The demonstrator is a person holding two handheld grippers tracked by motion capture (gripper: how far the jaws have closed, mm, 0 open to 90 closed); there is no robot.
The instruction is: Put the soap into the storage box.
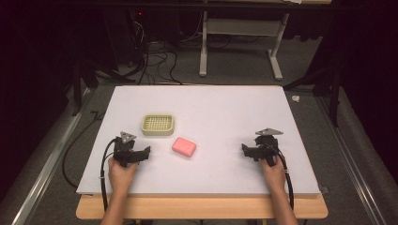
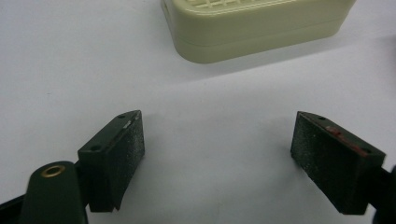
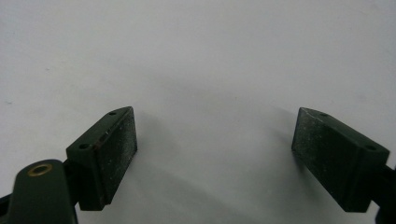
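Both your grippers rest on the white table, jaws apart and holding nothing, with the pink soap lying between them.

Your left gripper sits near the table's front left, its jaws spread wide over bare surface; in the left gripper view the cream soap dish stands just ahead of the pads, apart from them, with nothing between the jaws. The pink soap lies on the table just right of that gripper and in front of the soap dish, touching neither. Your right gripper rests well to the soap's right, its jaws likewise released; the right gripper view shows bare white surface between its pads.
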